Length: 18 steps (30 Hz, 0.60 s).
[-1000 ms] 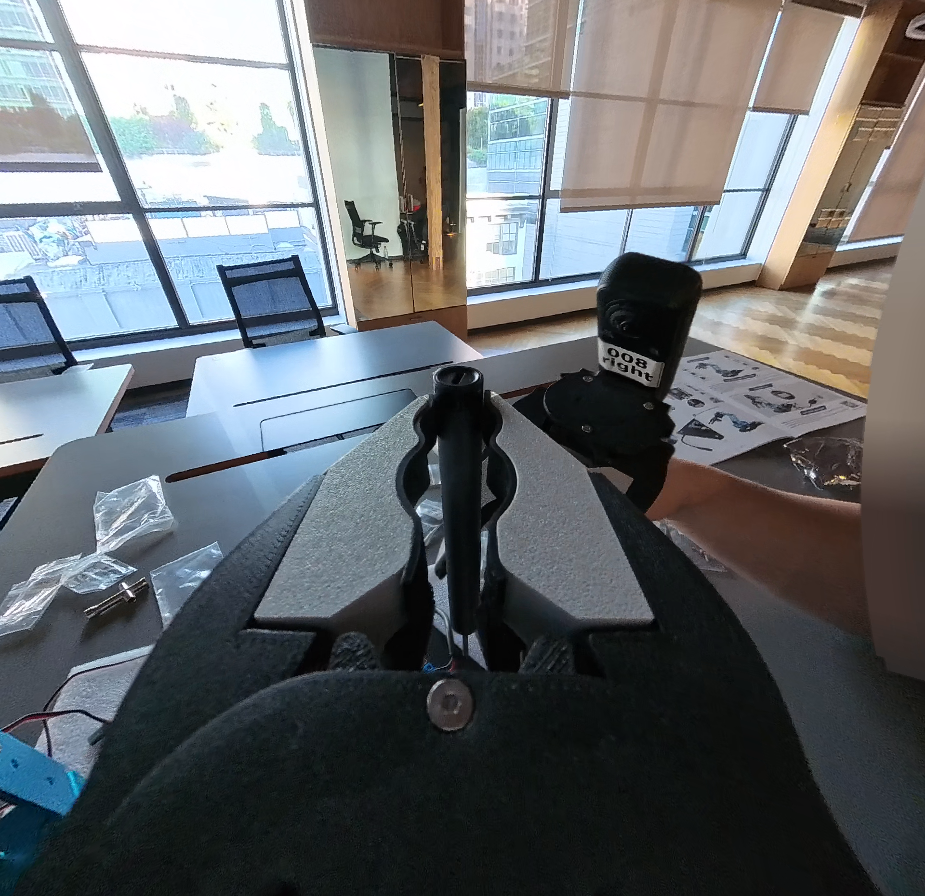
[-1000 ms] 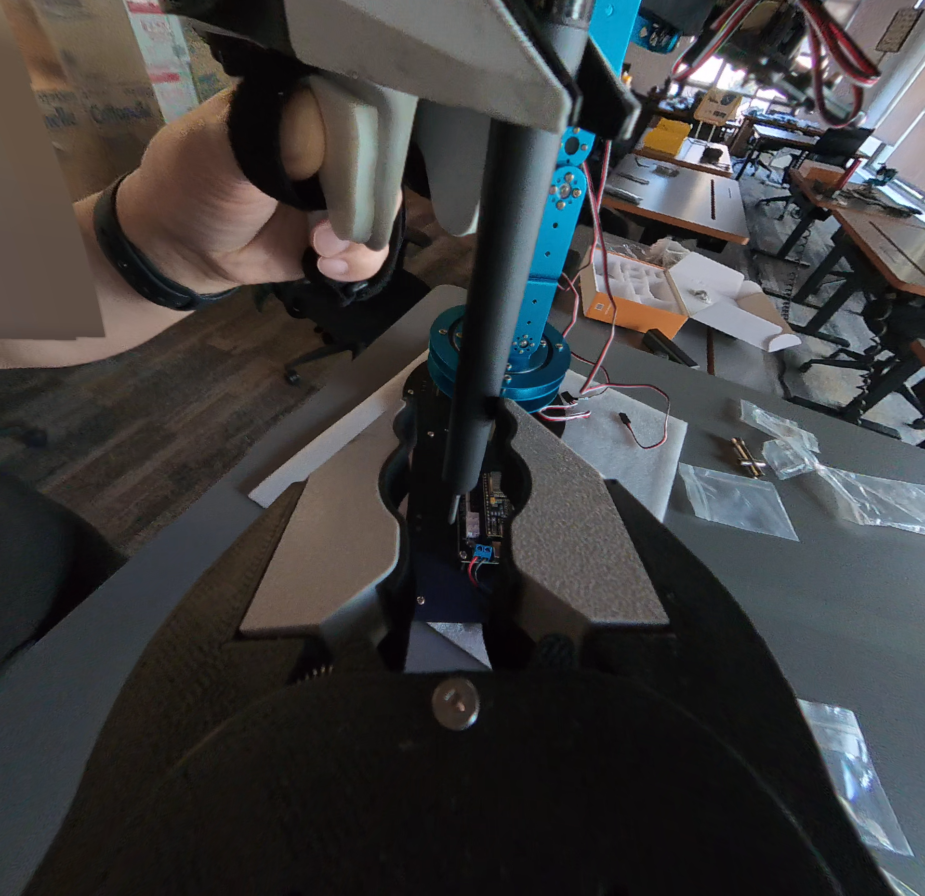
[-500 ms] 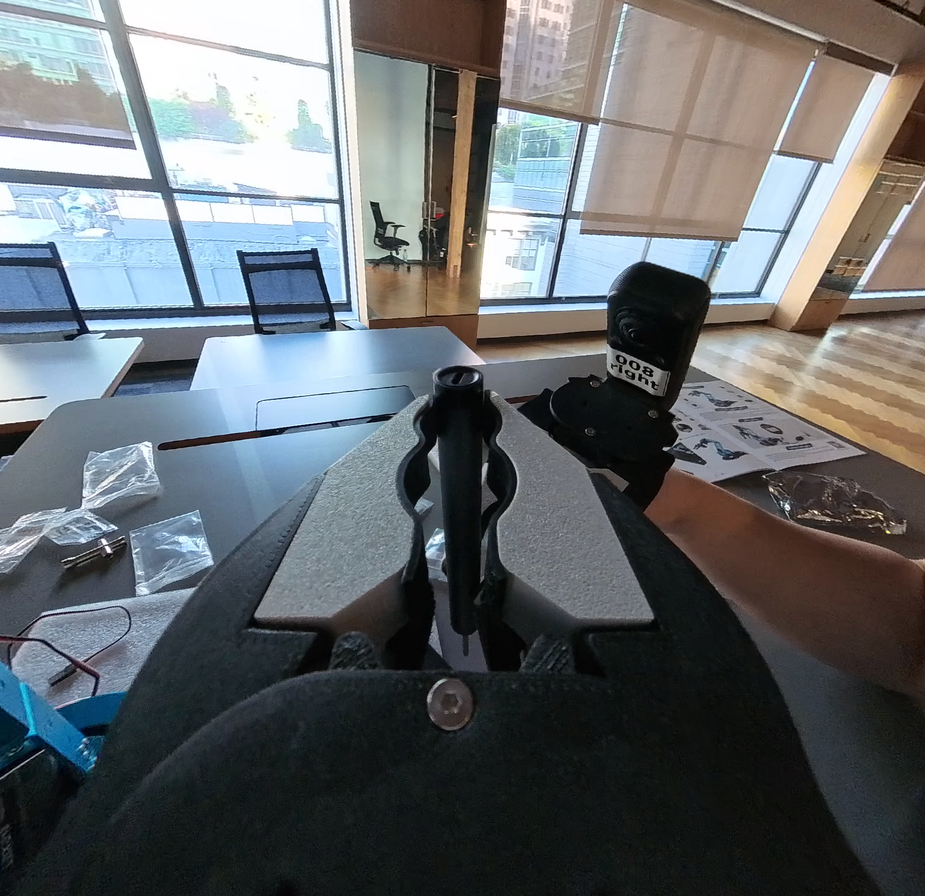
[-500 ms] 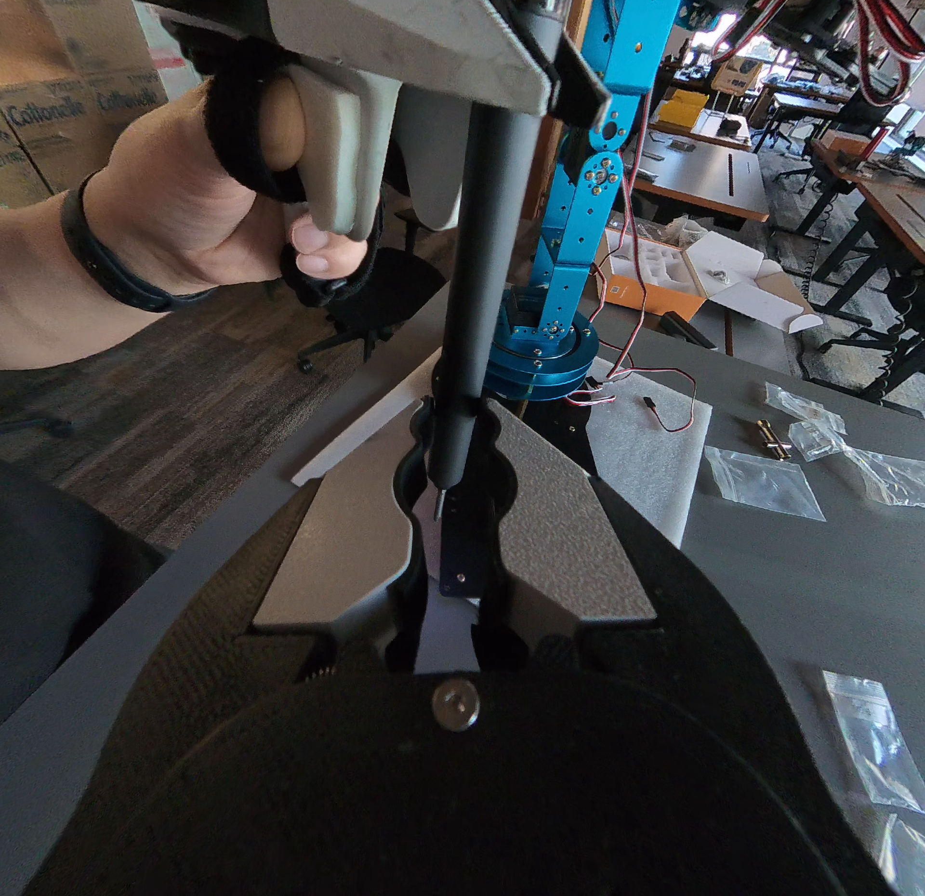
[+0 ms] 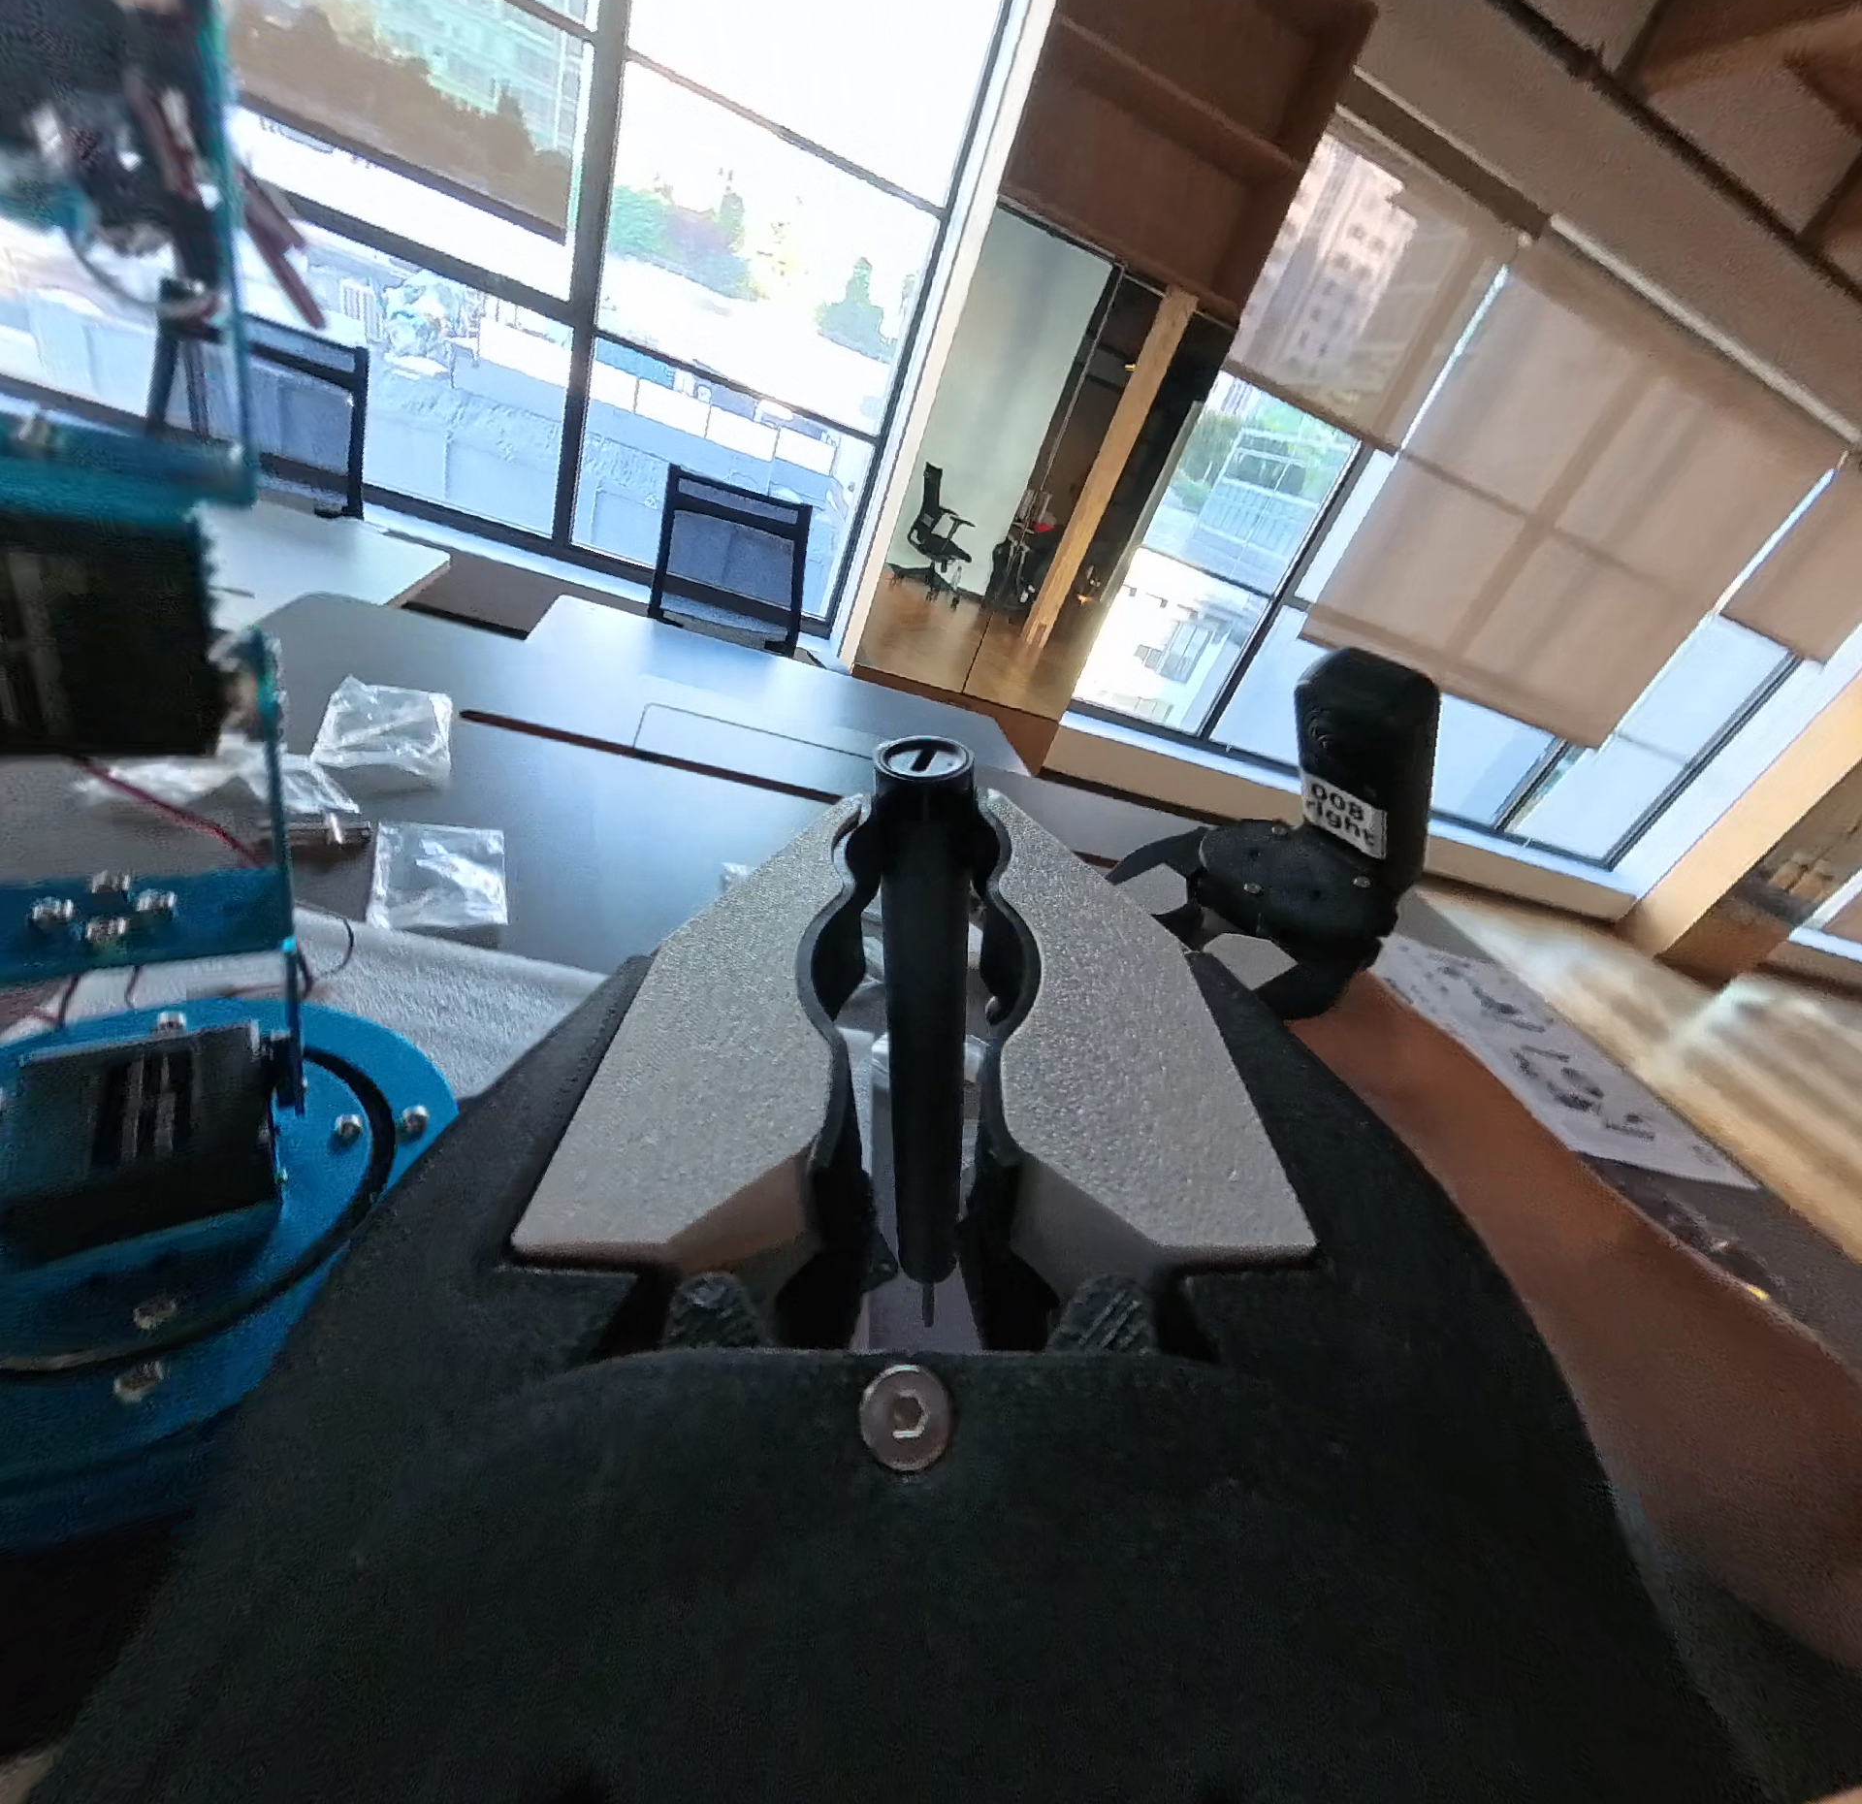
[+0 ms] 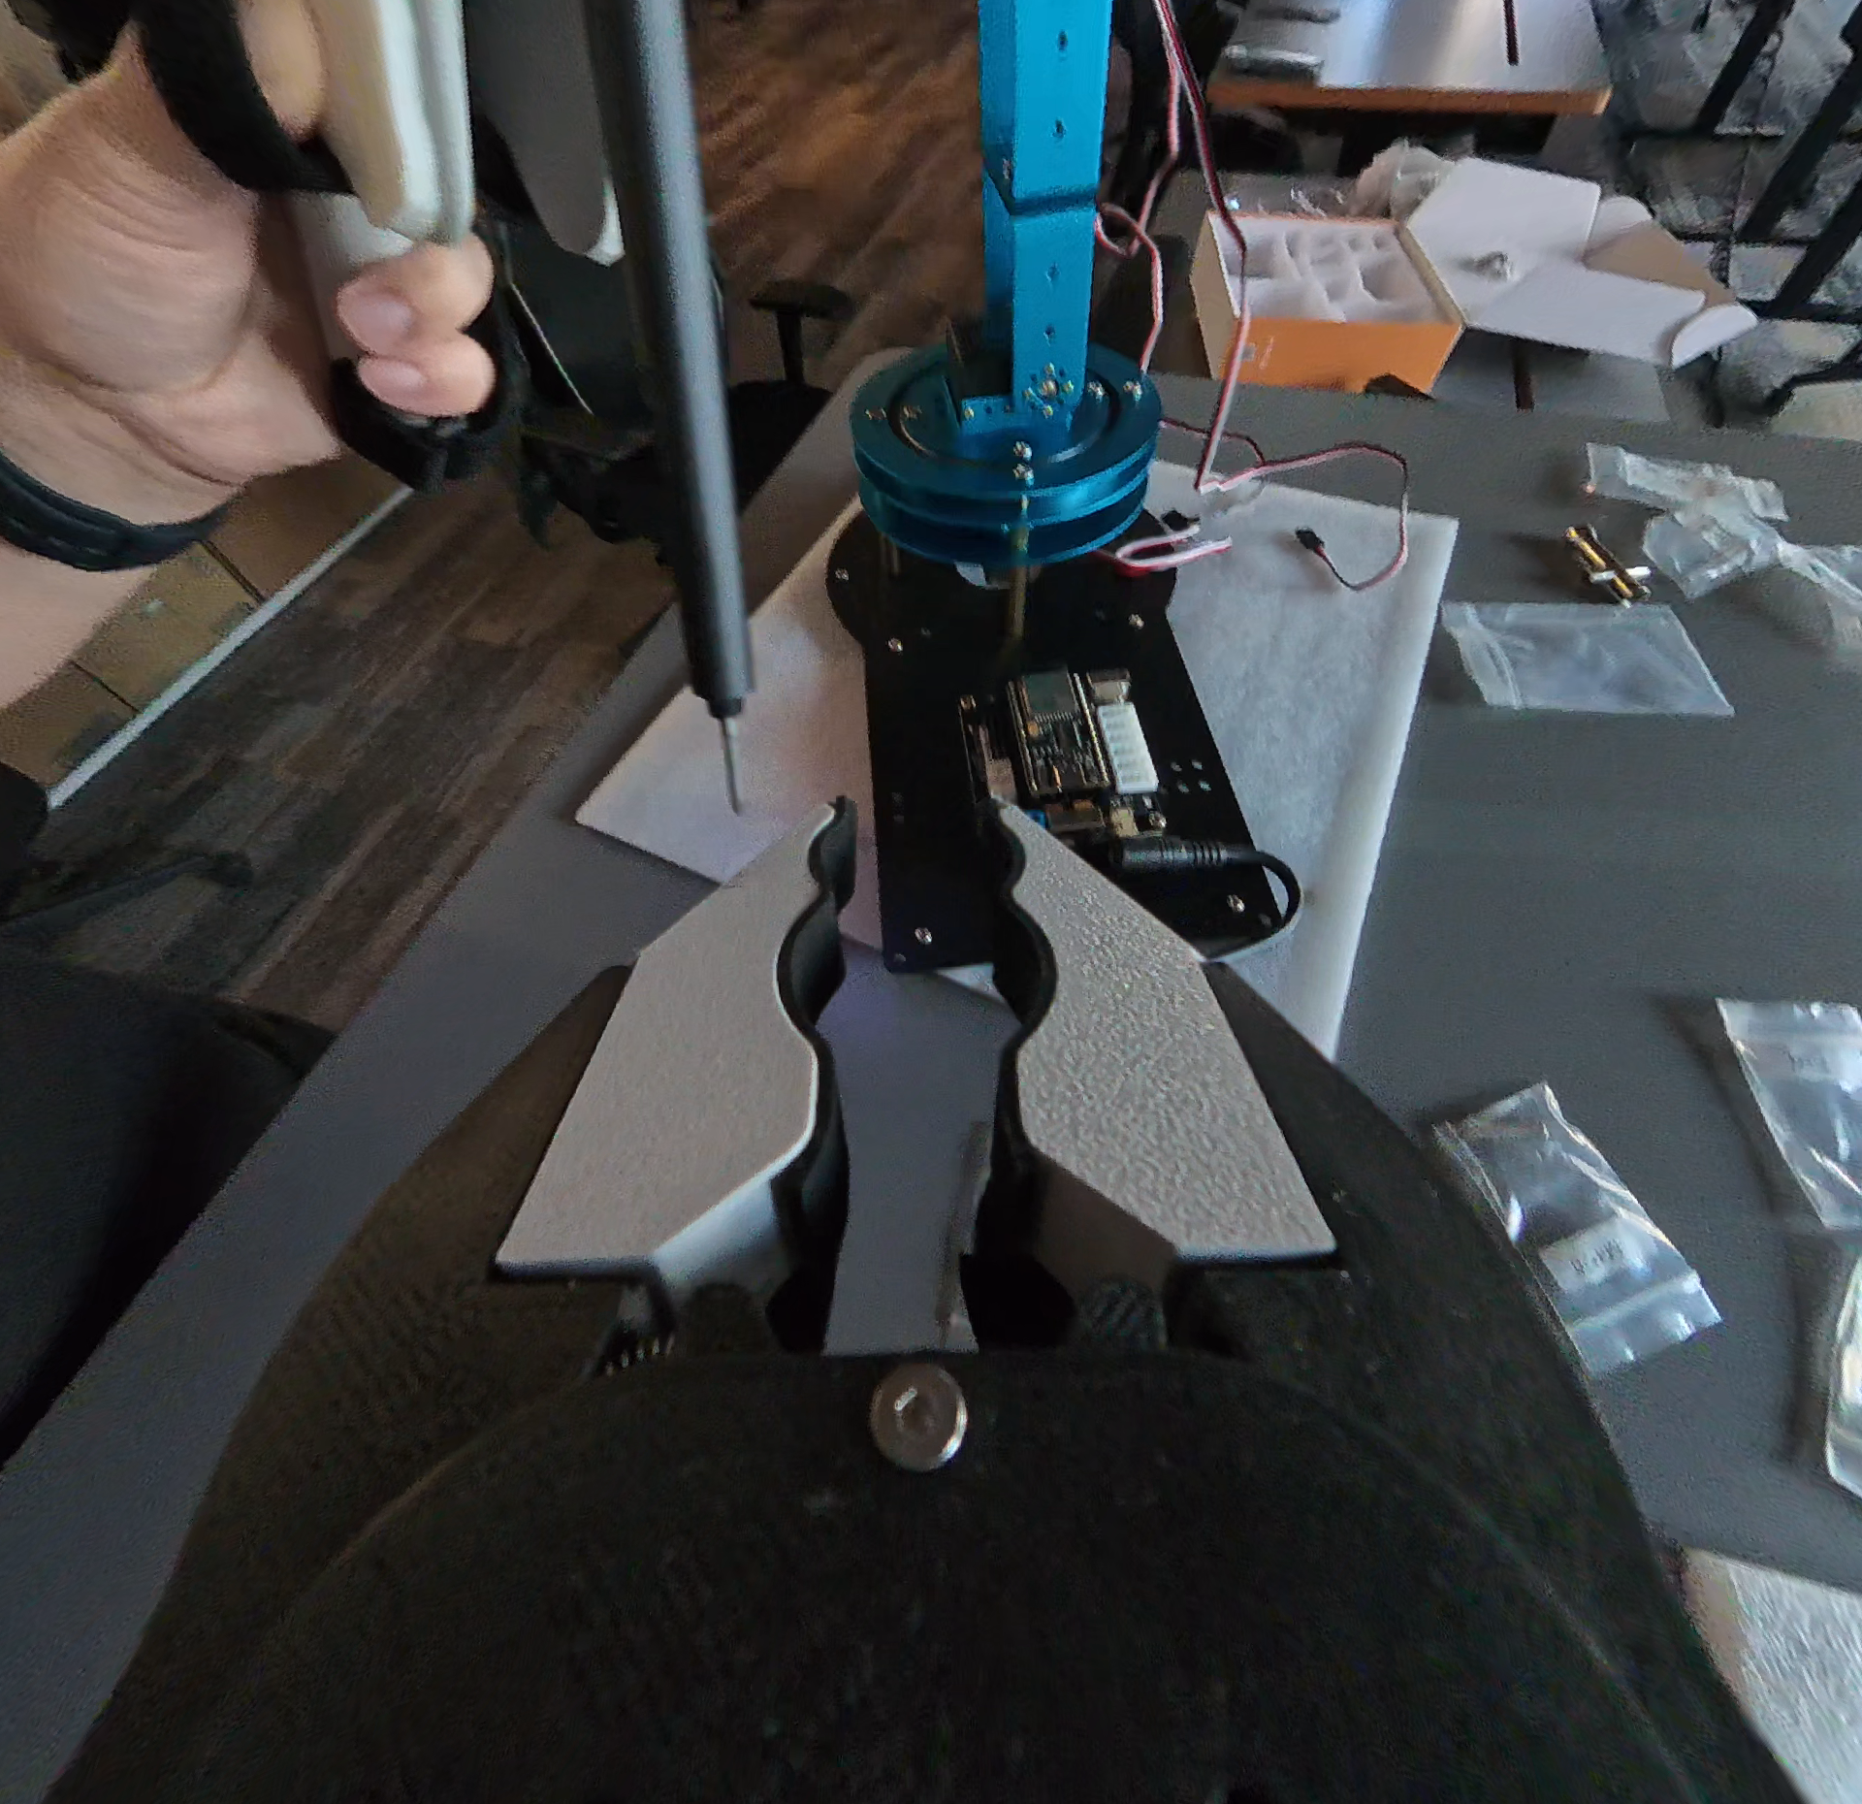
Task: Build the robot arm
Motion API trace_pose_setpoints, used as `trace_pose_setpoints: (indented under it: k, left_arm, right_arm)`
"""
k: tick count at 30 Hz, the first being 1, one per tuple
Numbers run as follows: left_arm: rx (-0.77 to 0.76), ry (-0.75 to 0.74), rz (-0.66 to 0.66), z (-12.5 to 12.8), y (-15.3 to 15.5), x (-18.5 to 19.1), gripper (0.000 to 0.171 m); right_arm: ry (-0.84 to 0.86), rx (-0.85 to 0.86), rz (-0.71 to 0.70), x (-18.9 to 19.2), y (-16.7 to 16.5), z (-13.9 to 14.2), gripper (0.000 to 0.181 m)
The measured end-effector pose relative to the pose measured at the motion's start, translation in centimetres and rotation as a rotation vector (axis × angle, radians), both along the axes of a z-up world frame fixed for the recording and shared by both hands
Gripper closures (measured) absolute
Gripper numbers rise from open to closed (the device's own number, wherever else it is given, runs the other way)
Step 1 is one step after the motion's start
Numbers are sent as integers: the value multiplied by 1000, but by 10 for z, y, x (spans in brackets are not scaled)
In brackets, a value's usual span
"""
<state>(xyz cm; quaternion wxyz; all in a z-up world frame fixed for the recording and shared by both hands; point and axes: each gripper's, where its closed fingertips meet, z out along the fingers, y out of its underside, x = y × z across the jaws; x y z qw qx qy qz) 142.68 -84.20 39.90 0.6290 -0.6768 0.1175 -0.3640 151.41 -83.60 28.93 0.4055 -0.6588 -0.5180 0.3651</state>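
My left gripper (image 5: 922, 818) is shut on a black pen-shaped screwdriver (image 5: 922, 1000), held upright with its bit pointing down. In the right wrist view the screwdriver (image 6: 685, 395) hangs left of the black base plate (image 6: 927, 708), its bit just above a white sheet. My right gripper (image 6: 917, 829) is open and empty, with its fingertips at the near end of that plate. A circuit board (image 6: 1068, 748) sits on the plate. A blue robot arm (image 6: 1038, 143) rises from a blue turntable (image 6: 1008, 456). The right gripper (image 5: 1159, 899) also shows in the left wrist view.
The plate lies on a white foam sheet (image 6: 1310, 647) on a grey table (image 6: 1612, 849). Clear plastic bags (image 6: 1582, 657) and a brass standoff (image 6: 1602, 567) lie to the right. An open orange box (image 6: 1320, 305) stands behind. A printed sheet (image 5: 1532, 1060) lies at the right. The tips of one gripper are about 15 cm away from the tips of the other.
The left gripper has moved the screwdriver left, off the circuit board and out from between the right fingers. The right gripper has drawn back from the plate.
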Motion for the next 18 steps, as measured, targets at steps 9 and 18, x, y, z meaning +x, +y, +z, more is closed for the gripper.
trace_pose_setpoints:
  k: [9, 18]
  left_arm:
    - [-42, -35, 36, -19, -17, -15, 156]
    - [-41, -55, 57, -22, -26, -33, 156]
  right_arm:
    - [-2, -111, 53, -2, -12, -10, 158]
    - [-20, 58, -64, -26, 13, -51, 171]
